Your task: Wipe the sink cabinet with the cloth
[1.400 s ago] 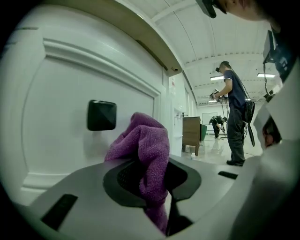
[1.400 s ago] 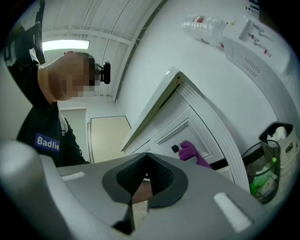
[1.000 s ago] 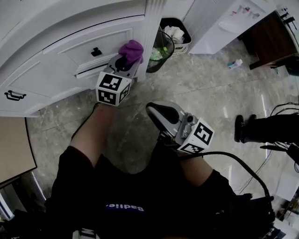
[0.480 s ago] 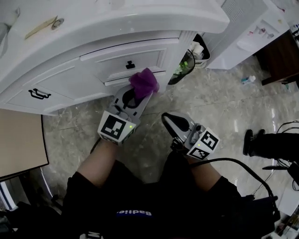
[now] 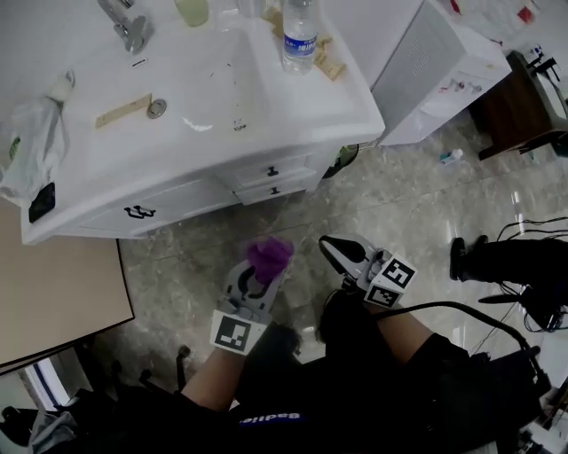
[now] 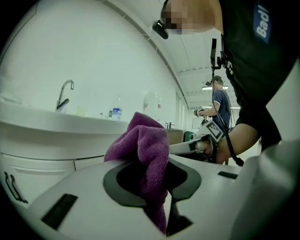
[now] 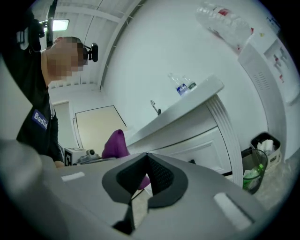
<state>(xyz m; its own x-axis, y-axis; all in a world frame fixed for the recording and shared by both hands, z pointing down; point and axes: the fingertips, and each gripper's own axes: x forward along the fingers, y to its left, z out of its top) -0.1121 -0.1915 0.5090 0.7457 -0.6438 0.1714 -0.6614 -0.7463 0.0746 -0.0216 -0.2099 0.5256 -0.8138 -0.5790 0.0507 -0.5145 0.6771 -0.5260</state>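
Observation:
A purple cloth (image 5: 269, 256) is bunched between the jaws of my left gripper (image 5: 259, 270), which is shut on it and held over the floor, well back from the white sink cabinet (image 5: 191, 199). In the left gripper view the cloth (image 6: 143, 152) stands up out of the jaws with the cabinet (image 6: 37, 159) behind it. My right gripper (image 5: 342, 253) hangs beside it to the right, shut, with nothing in it. In the right gripper view the cloth (image 7: 115, 144) shows at the left in front of the cabinet (image 7: 197, 140).
On the sink top (image 5: 293, 97) stand a water bottle (image 5: 299, 35), a tap (image 5: 124, 22) and a plastic bag (image 5: 31, 151). A waste bin (image 5: 342, 158) sits at the cabinet's right corner. A white appliance (image 5: 426, 71) stands further right. Cables (image 5: 524, 230) lie on the floor.
The view has risen and pulled back, so the sink top now shows. My left gripper has come away from the cabinet front with the cloth. The right gripper stays shut beside it.

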